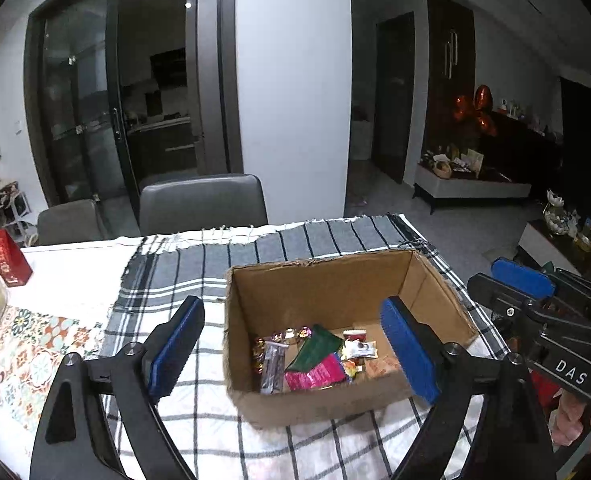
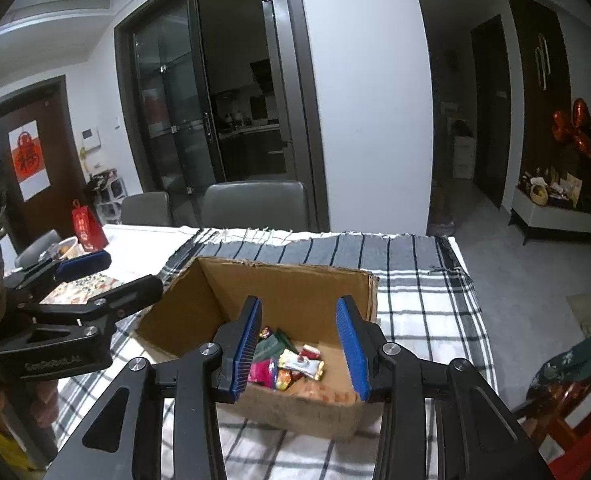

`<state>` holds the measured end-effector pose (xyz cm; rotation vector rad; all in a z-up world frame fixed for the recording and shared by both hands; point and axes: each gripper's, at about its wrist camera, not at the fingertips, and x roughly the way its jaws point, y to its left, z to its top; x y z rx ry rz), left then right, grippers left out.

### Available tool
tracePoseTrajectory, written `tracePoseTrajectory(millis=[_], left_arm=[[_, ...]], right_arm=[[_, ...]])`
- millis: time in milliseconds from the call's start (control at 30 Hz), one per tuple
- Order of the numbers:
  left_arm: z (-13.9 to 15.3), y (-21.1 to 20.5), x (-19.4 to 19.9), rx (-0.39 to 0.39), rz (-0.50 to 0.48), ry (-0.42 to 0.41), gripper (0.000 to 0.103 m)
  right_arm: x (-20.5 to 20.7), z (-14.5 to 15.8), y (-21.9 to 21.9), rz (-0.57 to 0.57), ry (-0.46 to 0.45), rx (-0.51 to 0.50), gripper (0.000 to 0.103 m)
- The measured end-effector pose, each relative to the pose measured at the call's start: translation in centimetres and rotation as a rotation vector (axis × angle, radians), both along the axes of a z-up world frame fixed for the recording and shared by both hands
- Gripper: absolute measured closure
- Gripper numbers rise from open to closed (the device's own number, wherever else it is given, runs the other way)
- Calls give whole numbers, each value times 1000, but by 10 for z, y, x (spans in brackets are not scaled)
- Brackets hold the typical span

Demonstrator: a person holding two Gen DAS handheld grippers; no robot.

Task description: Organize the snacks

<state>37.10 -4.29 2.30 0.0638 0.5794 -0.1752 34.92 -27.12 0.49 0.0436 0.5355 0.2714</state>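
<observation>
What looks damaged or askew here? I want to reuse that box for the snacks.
The cardboard box has a ragged, torn top rim. Beneath it, the checked cloth lies rumpled at its left edge, its far right corner frayed. The snacks lie jumbled inside; none spilled.

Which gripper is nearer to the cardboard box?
Right. The right gripper hovers above the cardboard box, over the snacks; the left gripper straddles its left wall, farther back.

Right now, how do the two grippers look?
Both grippers, left and right, have black frames with silver bolts and triangular cutouts. Their fingers carry ribbed blue pads. White lettering marks the bodies: "DAS" on the right one, blurred text on the left.
</observation>
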Motion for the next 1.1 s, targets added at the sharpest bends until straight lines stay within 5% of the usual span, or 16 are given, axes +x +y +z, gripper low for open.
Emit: tracePoseTrajectory(millis=[267, 667, 1100], left_arm=[[21, 14, -59, -1, 45, -60, 5], [39, 25, -159, 19, 91, -148, 0], [39, 30, -246, 42, 92, -224, 0]], right_arm=[[-52, 25, 2, -57, -41, -26, 38], [-149, 47, 6, -95, -121, -21, 20], [-234, 47, 10, -89, -166, -23, 17]])
